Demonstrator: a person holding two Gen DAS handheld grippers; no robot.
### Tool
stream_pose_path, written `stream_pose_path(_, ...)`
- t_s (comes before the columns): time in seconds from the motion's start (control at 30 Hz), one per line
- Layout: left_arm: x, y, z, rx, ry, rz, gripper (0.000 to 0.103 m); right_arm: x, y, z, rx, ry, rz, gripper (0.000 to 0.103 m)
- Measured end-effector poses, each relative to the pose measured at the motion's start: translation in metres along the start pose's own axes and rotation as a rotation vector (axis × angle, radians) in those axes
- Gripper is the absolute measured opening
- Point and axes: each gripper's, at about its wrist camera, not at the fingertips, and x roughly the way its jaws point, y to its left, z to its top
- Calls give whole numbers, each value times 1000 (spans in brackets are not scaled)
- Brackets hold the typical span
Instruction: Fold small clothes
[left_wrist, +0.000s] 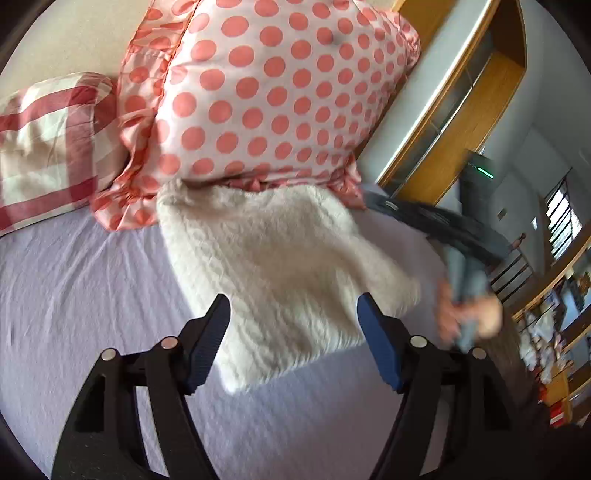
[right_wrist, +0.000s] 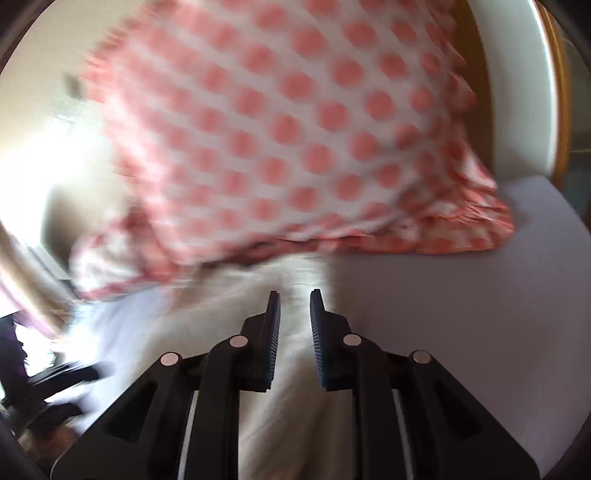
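Note:
A folded cream knit garment (left_wrist: 280, 273) lies on the pale lilac bed sheet (left_wrist: 92, 288), its far edge against a polka-dot pillow (left_wrist: 266, 96). My left gripper (left_wrist: 293, 314) is open and empty, its fingers above the garment's near part. The right gripper (left_wrist: 458, 258) shows blurred at the garment's right edge, held in a hand. In the right wrist view the right gripper (right_wrist: 294, 306) has its jaws apart by a narrow gap, empty, over the blurred cream garment (right_wrist: 295, 424).
A red-checked pillow (left_wrist: 48, 147) lies at the left. A wooden headboard and white bed frame (left_wrist: 443, 103) stand at the right, with shelves (left_wrist: 554, 314) beyond. The polka-dot pillow (right_wrist: 288, 125) fills the right wrist view; lilac sheet (right_wrist: 461, 314) lies to its right.

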Motion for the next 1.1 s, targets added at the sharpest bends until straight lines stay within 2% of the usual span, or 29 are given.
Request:
stream_pose_path(0.07,9,-2,8,-7,-4,-19,71,-14,20,-13,-43,40,100,18)
stream_pose_path(0.1,14,-3,12,-11,-3,-23,71,-14,28,-20,-63,67,115,19)
stream_pose_path(0.13,21,-4,15,-20,-1,-24,71,-10,35,-32,-86,112,106,27)
stream_pose_path(0.2,44,-2,18,-62,47,-21,76,10,35,-49,-84,192,23,39)
stream_pose_path(0.23,58,0,18,-83,91,6,76,26,27,-56,-64,242,-38,39)
stream_pose_path(0.27,75,2,16,-83,140,38,76,37,13,-63,-6,265,-15,38)
stream_pose_path(0.33,77,-7,14,-20,133,99,73,33,0,-58,78,252,47,39)
stream_pose_path(0.37,69,-11,14,-9,125,87,73,26,-4,-52,127,242,74,42)
stream_pose_path(0.4,59,-10,14,-16,111,64,74,19,-6,-47,139,216,82,60)
stream_pose_path(0.43,49,-7,14,-27,98,42,74,9,-8,-39,129,175,75,83)
stream_pose_path(0.47,37,1,15,-50,81,43,74,6,-11,-34,129,161,63,95)
stream_pose_path(0.5,29,11,15,-76,68,54,75,6,-14,-31,133,162,28,101)
stream_pose_path(0.6,27,50,18,-193,97,84,75,23,-29,-23,188,222,45,101)
stream_pose_path(0.7,52,81,11,-315,196,44,73,46,-43,-22,247,279,73,95)
stream_pose_path(0.83,72,87,13,-353,214,-39,73,64,-53,-27,285,338,105,78)
stream_pose_path(0.97,90,85,21,-366,222,-52,75,70,-62,-29,322,335,179,71)
stream_pose_path(1.0,93,85,24,-367,219,-52,75,71,-65,-30,335,327,205,63)
stream_pose_path(1.03,96,87,26,-376,212,-54,72,71,-69,-34,352,313,232,48)
stream_pose_path(1.07,97,89,26,-387,205,-50,68,73,-72,-37,373,318,279,39)
stream_pose_path(1.1,99,93,28,-397,202,-46,59,74,-76,-41,393,327,311,37)
